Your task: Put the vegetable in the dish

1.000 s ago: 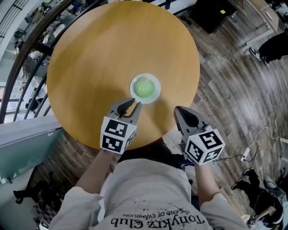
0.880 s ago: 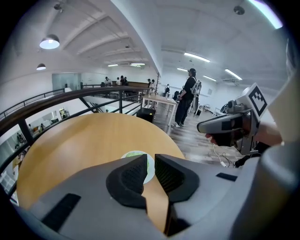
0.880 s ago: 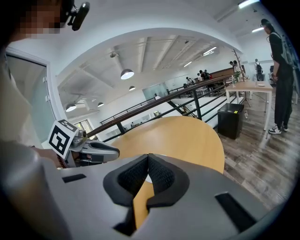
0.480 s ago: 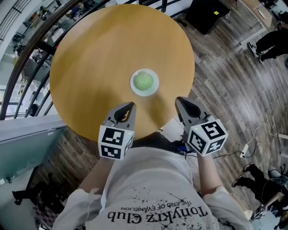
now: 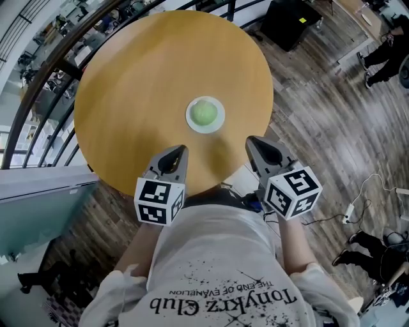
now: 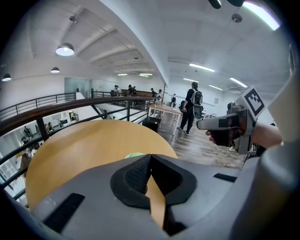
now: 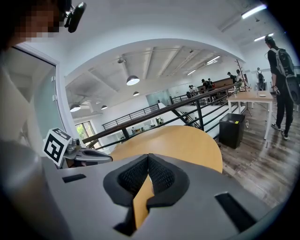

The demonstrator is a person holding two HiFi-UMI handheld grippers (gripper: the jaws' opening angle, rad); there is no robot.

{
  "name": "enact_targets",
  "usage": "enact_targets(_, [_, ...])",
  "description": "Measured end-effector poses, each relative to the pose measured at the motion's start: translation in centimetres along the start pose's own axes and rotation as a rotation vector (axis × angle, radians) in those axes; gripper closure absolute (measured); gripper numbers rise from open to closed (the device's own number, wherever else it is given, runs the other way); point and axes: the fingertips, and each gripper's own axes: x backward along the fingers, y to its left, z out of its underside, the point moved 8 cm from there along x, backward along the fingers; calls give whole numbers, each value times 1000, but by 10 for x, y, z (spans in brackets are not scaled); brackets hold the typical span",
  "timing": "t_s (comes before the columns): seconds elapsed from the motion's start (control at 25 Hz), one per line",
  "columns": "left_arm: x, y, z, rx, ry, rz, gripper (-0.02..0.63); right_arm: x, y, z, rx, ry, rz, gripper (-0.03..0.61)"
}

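A pale green round vegetable (image 5: pixel 204 113) lies in a small white dish (image 5: pixel 218 123) near the middle of the round wooden table (image 5: pixel 140 83). My left gripper (image 5: pixel 183 152) is shut and empty, held near the table's front edge, well short of the dish. My right gripper (image 5: pixel 253 143) is also shut and empty, at the table's front right edge. In the left gripper view a sliver of the green vegetable (image 6: pixel 135 154) shows just above the closed jaws, and the right gripper (image 6: pixel 200 124) reaches in from the right side. The right gripper view shows the left gripper (image 7: pixel 108 159) at the left.
A dark metal railing (image 5: pixel 38 76) curves round the table's left and far side. Wood-plank floor (image 5: pixel 332 128) lies to the right, with a black box (image 5: pixel 295 19) beyond the table and a cable (image 5: pixel 367 191) on the floor. People stand far off (image 6: pixel 192 110).
My left gripper has drawn back from the dish's rim toward the table's front edge. The dish with the vegetable stays put on the table. The right gripper has hardly moved.
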Motion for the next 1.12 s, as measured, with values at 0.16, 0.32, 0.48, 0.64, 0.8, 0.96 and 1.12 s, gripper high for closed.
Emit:
enact_targets(0.16, [8, -3, 2, 9, -11, 0, 591, 1, 8, 4, 17, 16, -14, 557])
enact_targets(0.32, [16, -2, 7, 24, -13, -10, 591, -1, 15, 7, 26, 22, -30, 557])
enact_targets(0.48, [21, -6, 7, 34, -8, -23, 591, 0, 14, 4, 29, 33, -42, 557])
enact_targets(0.64, [27, 2, 14, 50, 1, -33, 591, -8, 21, 4, 37, 40, -55, 557])
enact_targets(0.8, [28, 9, 22, 71, -1, -43, 591, -15, 26, 7, 45, 47, -65, 557])
enact_targets(0.96, [22, 6, 15, 77, -4, -42, 591, -14, 18, 3, 41, 52, -67, 557])
enact_targets(1.12, [18, 4, 10, 78, -4, -42, 591, -14, 13, -1, 39, 54, -72, 557])
